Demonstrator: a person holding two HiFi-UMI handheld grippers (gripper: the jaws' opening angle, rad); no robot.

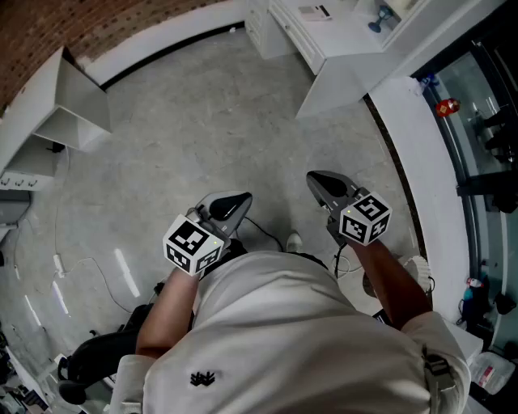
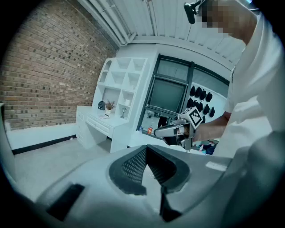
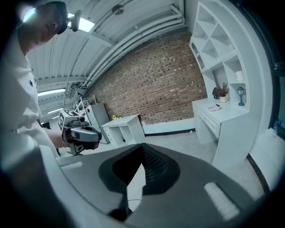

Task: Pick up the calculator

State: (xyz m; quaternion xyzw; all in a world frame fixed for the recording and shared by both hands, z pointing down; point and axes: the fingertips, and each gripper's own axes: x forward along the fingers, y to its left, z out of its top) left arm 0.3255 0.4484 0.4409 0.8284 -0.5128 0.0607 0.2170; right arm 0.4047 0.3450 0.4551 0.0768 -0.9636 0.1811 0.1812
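I stand on a grey floor with a gripper in each hand, both held in front of my body and pointing slightly down. My left gripper [image 1: 240, 198] [image 2: 146, 148] is shut, with nothing between its tips. My right gripper [image 1: 314, 178] [image 3: 143, 146] is also shut and empty. Each shows in the other's view: the right gripper [image 2: 171, 130] and the left gripper [image 3: 82, 133]. A small flat light thing [image 1: 314, 11] [image 3: 215, 107] lies on the far white desk [image 1: 340, 48]. It may be the calculator, but it is too small to tell.
A white shelf unit [image 3: 218, 49] stands over the desk against the far wall. A low white open cabinet [image 1: 73, 105] sits at the left by the brick wall [image 3: 156, 84]. Thin cables [image 1: 89, 267] lie on the floor at my left. A white ledge [image 1: 429, 162] runs along the glass at the right.
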